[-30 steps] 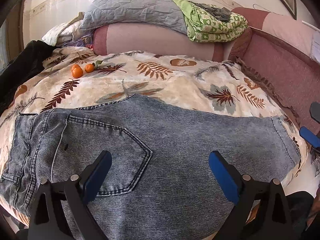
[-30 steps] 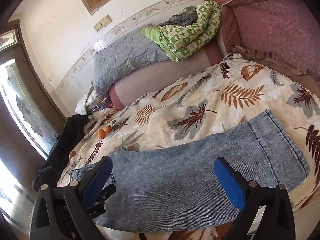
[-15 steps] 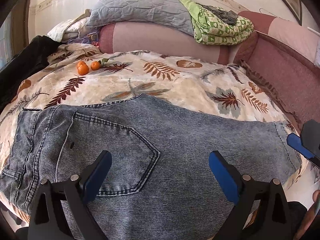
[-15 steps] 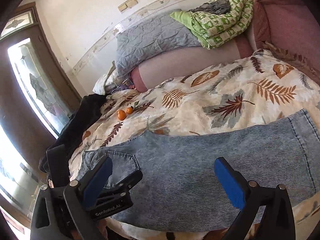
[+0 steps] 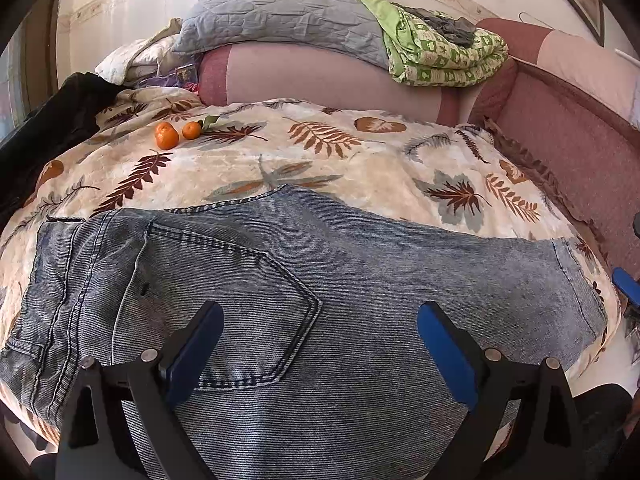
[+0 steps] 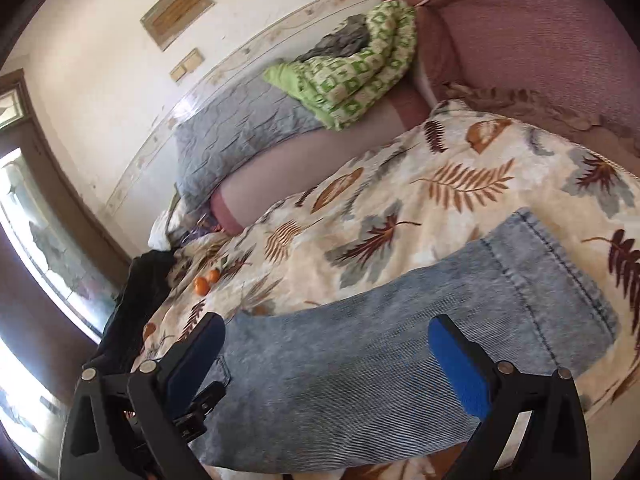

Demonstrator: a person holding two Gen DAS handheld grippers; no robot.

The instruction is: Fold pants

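Observation:
Blue denim pants (image 5: 360,292) lie flat across the leaf-print bedspread (image 5: 360,160), waistband at the left, leg hem at the right, back pocket facing up. My left gripper (image 5: 318,344) is open and empty, hovering just above the seat and pocket area. In the right wrist view the pants (image 6: 400,352) run from lower left to the hem at the right. My right gripper (image 6: 326,360) is open and empty above the leg, near the bed's front edge. One blue pad of the right gripper shows at the left wrist view's right edge (image 5: 628,286).
Two oranges (image 5: 176,134) lie on the bedspread at the far left. A grey pillow (image 5: 280,12) and a green patterned blanket (image 5: 440,56) sit on the pink bolster at the back. A dark garment (image 5: 52,120) lies at the left edge. A maroon headboard (image 5: 580,140) stands on the right.
The left gripper has barely shifted over the pants. The right gripper has swung and tilted, its view now rolled and turned toward the leg hem. Both stay open.

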